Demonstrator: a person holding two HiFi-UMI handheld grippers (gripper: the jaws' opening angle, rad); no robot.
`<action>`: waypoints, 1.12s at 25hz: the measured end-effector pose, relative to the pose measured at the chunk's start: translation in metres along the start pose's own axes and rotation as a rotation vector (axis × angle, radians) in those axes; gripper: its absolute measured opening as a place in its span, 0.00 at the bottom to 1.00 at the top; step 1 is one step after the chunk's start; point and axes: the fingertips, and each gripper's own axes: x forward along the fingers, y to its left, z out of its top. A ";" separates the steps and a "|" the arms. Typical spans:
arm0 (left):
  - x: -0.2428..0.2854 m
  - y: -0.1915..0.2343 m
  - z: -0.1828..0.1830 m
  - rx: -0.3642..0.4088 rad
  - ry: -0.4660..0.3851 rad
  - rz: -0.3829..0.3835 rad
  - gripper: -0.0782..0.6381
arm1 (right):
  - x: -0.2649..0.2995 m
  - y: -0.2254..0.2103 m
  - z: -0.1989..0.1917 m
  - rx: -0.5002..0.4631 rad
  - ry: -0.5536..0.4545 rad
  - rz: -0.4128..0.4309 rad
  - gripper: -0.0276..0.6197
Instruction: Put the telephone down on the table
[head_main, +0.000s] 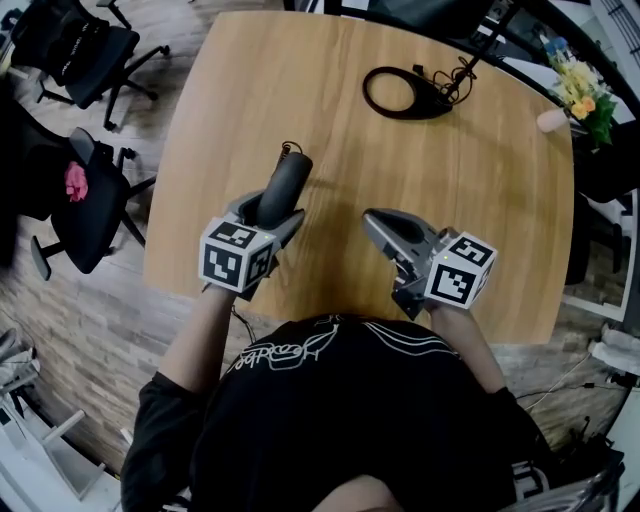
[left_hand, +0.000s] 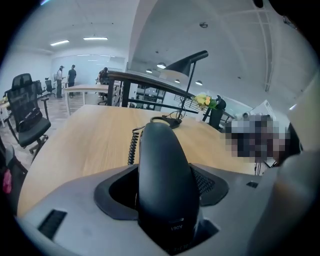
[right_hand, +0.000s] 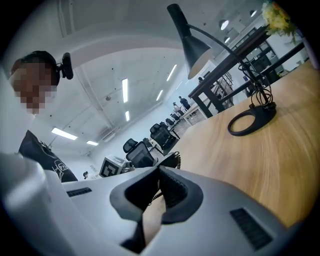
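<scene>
The telephone is a black handset (head_main: 285, 180) with a coiled cord (head_main: 290, 148). My left gripper (head_main: 268, 213) is shut on it, and the handset's far end sticks out past the jaws over the wooden table (head_main: 330, 150). In the left gripper view the handset (left_hand: 162, 165) fills the space between the jaws and its cord (left_hand: 132, 146) trails along the tabletop. I cannot tell whether the handset touches the table. My right gripper (head_main: 372, 217) hovers to the right over the table, its jaws shut with nothing between them; in the right gripper view the right gripper (right_hand: 159, 170) shows its tips meeting.
A black ring-shaped lamp base (head_main: 403, 93) with cables sits at the table's far side. Flowers (head_main: 583, 92) stand at the far right corner. Black office chairs (head_main: 85, 195) stand to the left of the table on the wooden floor.
</scene>
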 end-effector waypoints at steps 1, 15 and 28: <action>0.005 0.001 -0.003 0.000 0.010 -0.003 0.51 | 0.000 -0.003 -0.001 0.005 0.002 -0.004 0.10; 0.053 -0.001 -0.030 -0.065 0.093 -0.036 0.51 | -0.004 -0.030 -0.009 0.057 -0.004 -0.037 0.10; 0.067 0.002 -0.044 -0.045 0.195 0.058 0.52 | -0.014 -0.045 -0.017 0.100 -0.016 -0.063 0.10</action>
